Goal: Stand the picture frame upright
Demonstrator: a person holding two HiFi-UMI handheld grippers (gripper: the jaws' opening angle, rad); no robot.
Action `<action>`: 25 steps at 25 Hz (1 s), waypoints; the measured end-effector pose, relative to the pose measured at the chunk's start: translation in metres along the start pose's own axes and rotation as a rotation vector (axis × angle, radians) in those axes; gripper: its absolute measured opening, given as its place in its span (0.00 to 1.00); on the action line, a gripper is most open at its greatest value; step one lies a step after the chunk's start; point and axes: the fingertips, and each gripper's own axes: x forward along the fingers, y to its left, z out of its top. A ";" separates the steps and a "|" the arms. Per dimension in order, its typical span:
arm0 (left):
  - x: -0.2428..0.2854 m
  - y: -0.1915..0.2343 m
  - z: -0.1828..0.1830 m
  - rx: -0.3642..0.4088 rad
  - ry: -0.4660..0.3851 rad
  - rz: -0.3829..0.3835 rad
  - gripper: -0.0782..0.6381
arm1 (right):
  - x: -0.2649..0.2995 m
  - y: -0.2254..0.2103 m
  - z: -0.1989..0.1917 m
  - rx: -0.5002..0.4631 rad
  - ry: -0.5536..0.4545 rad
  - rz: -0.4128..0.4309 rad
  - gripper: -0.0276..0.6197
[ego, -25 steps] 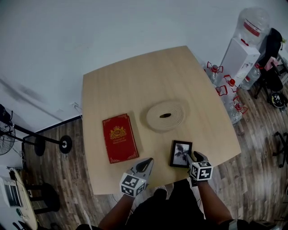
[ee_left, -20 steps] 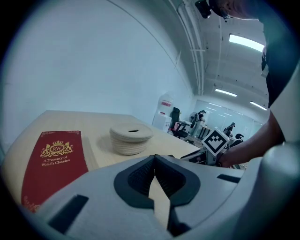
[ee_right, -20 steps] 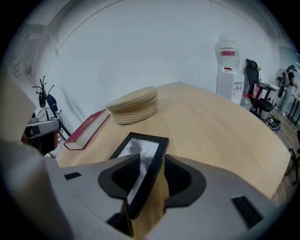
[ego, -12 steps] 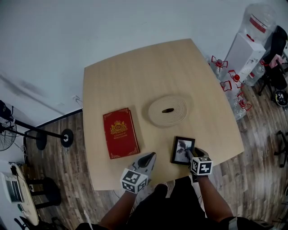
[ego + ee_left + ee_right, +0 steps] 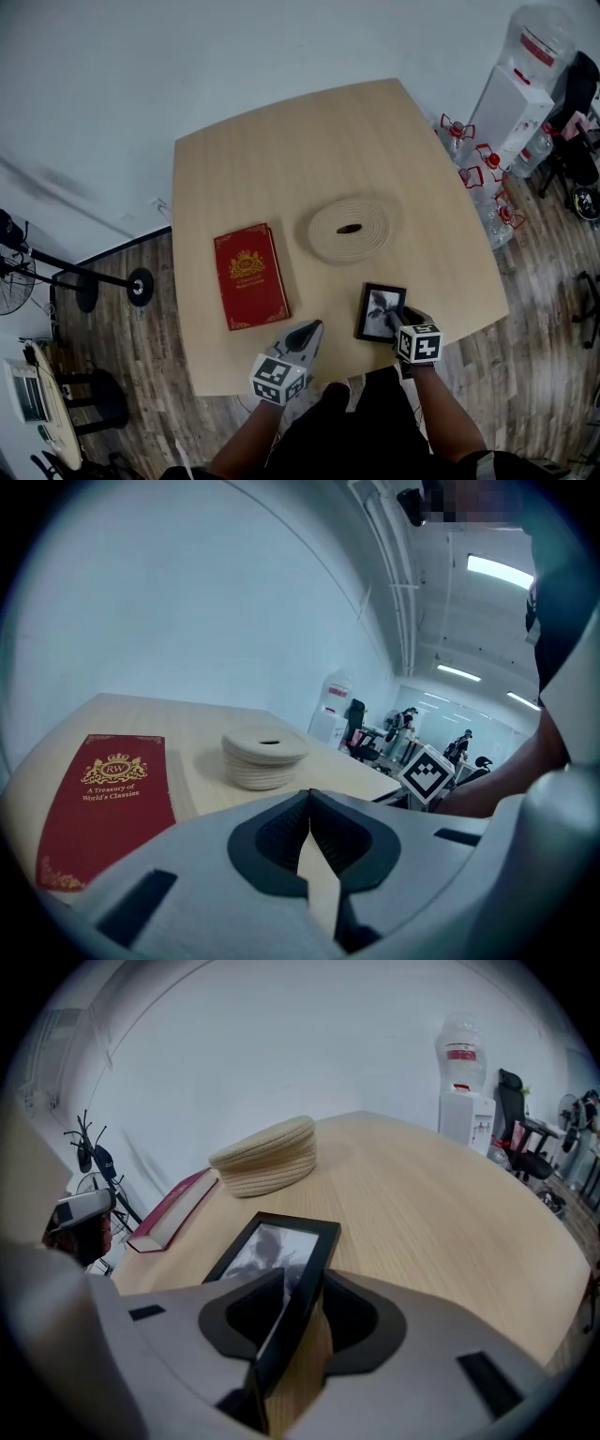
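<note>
Table [image 5: 281, 159]: pale wood-grain top, matt, with rounded corners. It is seen from above over a plank floor [image 5: 150, 375].

Picture frame [image 5: 382, 312] [image 5: 277, 1260]: a small rectangle with a black, smooth, narrow moulding around a grey monochrome print. It is laid flat on the table near the front edge, to the person's right.

Right gripper [image 5: 397, 323]: grey moulded body with dark ribbed pads. The jaws are spread wide and are closing, with the near edge of the picture frame caught between them. A firm pinch cannot be made out.

Left gripper [image 5: 307, 329] [image 5: 309, 803]: same build. The jaw tips are pressed together and nothing is held between them. It is hovering just over the front part of the table, between the book and the picture frame.

Book [image 5: 250, 289] [image 5: 103, 808]: a red hardback with gilt crest and border, lying flat and closed to the left.

Coiled disc [image 5: 350, 228] [image 5: 267, 1166]: cream, cord-like and round, wound in rings with a dark slot at the centre. It is seen mid-table, beyond the picture frame and apart from it.

Count: one picture frame, one book, one coiled disc, two grippers, and one black-and-white marker cube on each.
</note>
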 end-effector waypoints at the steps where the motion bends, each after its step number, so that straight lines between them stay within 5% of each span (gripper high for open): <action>1: 0.000 0.000 0.001 0.001 -0.003 0.000 0.11 | 0.000 0.000 0.000 0.004 0.001 0.000 0.24; 13: -0.005 0.000 0.002 0.001 -0.006 0.003 0.11 | -0.007 -0.007 0.006 0.008 -0.016 -0.062 0.15; 25: -0.011 0.001 0.003 0.002 -0.017 0.006 0.11 | -0.030 0.013 0.037 -0.103 -0.119 -0.053 0.14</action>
